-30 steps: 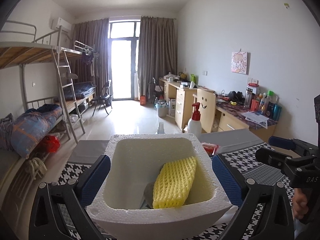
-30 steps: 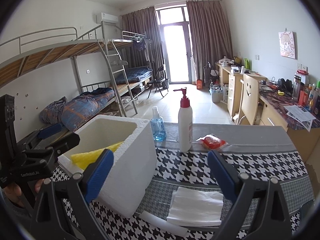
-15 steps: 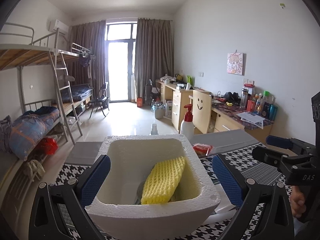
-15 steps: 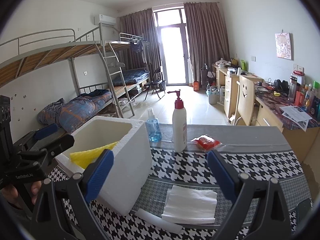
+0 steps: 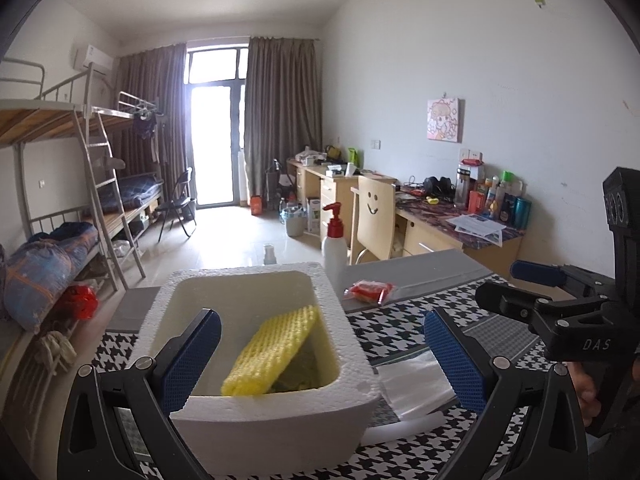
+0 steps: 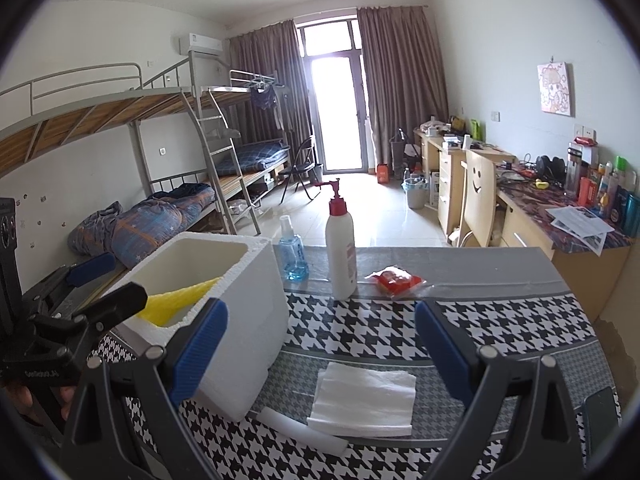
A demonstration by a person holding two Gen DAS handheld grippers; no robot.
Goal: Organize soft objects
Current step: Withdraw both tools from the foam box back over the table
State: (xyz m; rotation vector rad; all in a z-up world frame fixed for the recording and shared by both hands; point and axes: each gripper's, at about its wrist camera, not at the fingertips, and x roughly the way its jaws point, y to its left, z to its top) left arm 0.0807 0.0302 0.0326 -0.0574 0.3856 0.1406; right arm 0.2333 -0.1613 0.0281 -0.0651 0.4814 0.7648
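While the yellow foam net [image 5: 272, 350] leans inside the foam box [image 5: 352, 368] before the spread, empty left tongs [image 5: 320, 354], the white sheet [image 6: 364, 398] lies between the spread right tongs [image 6: 320, 354], likely next.

Setting: student dormitory room. Evidence: metal bunk beds [image 6: 168, 148] with ladder and rolled bedding [image 6: 140, 224], row of wooden desks [image 5: 436, 232] cluttered with toiletries, curtained balcony door [image 5: 212, 140].

Yellow foam net [image 5: 272, 350], white foam box [image 5: 276, 432], houndstooth tablecloth [image 6: 376, 328]
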